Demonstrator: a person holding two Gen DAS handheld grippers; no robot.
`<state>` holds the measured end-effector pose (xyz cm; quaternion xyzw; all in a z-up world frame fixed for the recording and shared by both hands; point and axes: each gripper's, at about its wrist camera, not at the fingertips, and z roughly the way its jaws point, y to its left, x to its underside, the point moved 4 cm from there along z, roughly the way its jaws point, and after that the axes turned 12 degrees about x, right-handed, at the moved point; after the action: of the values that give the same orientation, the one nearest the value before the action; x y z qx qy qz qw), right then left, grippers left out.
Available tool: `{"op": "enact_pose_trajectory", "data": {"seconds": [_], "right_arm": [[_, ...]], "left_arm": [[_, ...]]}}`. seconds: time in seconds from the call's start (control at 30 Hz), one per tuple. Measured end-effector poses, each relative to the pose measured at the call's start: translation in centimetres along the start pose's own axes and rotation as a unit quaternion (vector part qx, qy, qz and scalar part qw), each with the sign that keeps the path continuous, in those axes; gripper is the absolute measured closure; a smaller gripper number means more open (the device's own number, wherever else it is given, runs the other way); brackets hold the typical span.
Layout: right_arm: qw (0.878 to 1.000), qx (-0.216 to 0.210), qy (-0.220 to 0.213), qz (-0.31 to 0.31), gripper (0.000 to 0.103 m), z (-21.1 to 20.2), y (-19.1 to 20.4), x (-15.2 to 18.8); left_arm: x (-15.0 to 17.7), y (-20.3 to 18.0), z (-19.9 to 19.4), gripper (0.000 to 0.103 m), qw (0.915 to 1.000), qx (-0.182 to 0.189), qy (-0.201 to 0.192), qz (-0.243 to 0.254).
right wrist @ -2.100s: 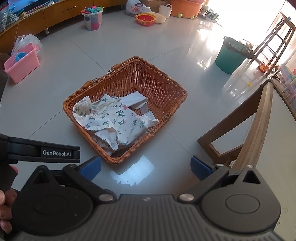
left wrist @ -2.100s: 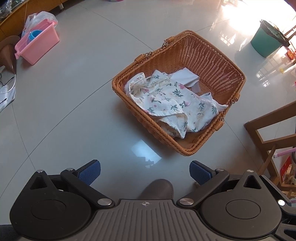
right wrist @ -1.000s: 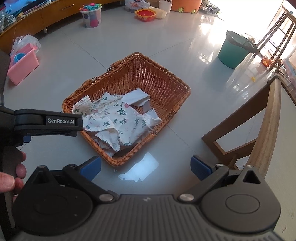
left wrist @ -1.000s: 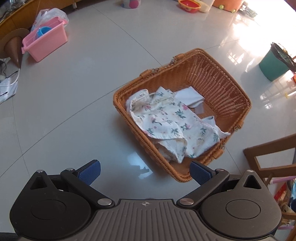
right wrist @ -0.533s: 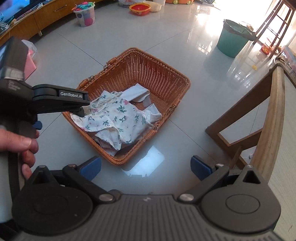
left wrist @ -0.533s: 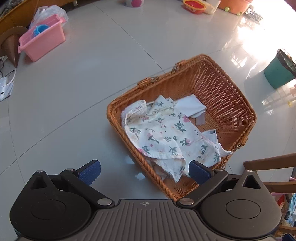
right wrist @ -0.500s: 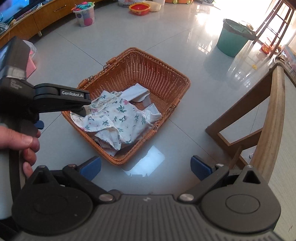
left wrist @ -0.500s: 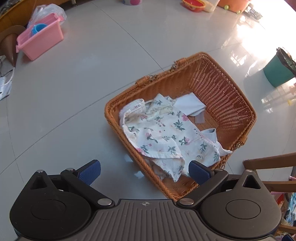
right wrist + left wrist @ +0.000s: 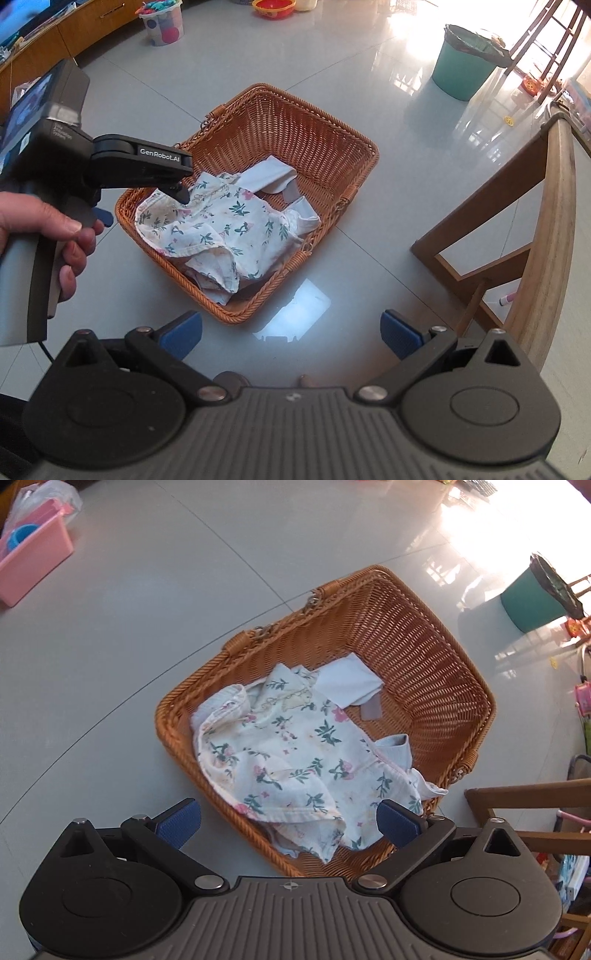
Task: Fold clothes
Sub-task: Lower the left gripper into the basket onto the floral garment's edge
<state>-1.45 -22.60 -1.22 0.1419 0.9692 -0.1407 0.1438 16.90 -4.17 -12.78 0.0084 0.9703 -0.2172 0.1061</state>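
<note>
A crumpled floral garment (image 9: pixel 291 760) lies in the wicker basket (image 9: pixel 436 672); both grippers' fingers (image 9: pixel 397 821) are spread, holding nothing.

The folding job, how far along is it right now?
Barely begun. Nothing looks folded: the floral garment lies crumpled in the wicker basket, with a pale cloth beside it. In hand: the left gripper is over the garment's edge, jaws open in its own view, nothing gripped. The right gripper hangs open above the floor. Left: lifting the clothes out and all the folding.
</note>
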Motion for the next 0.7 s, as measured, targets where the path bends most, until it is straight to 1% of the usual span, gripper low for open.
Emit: {"op": "enact_pose_trajectory", "data": {"seconds": [0.1,0.27,0.4,0.5,0.6,0.7], "right_arm": [[1.000,0.001,0.004,0.001,0.000,0.2,-0.1,0.0],[1.000,0.004,0.005,-0.002,0.000,0.5,0.0,-0.1],[0.999,0.030,-0.004,-0.034,0.000,0.5,0.5,0.1],[0.996,0.049,-0.019,-0.065,0.000,0.5,1.0,0.1],[0.996,0.051,-0.022,-0.075,0.000,0.6,1.1,0.1],[0.997,0.045,-0.013,-0.067,0.000,0.9,1.0,0.0]], "left_arm": [[0.0,-0.1,1.3,0.002,0.9996,0.004,0.019,0.020],[0.4,0.2,3.7,0.002,0.9973,-0.002,0.047,0.056],[0.5,0.4,5.4,0.002,0.9944,-0.001,0.065,0.084],[0.6,0.4,6.3,0.002,0.9921,0.000,0.071,0.103],[0.6,0.3,7.4,0.002,0.9906,0.004,0.082,0.109],[0.8,0.1,8.3,0.001,0.9889,-0.002,0.087,0.121]]}}
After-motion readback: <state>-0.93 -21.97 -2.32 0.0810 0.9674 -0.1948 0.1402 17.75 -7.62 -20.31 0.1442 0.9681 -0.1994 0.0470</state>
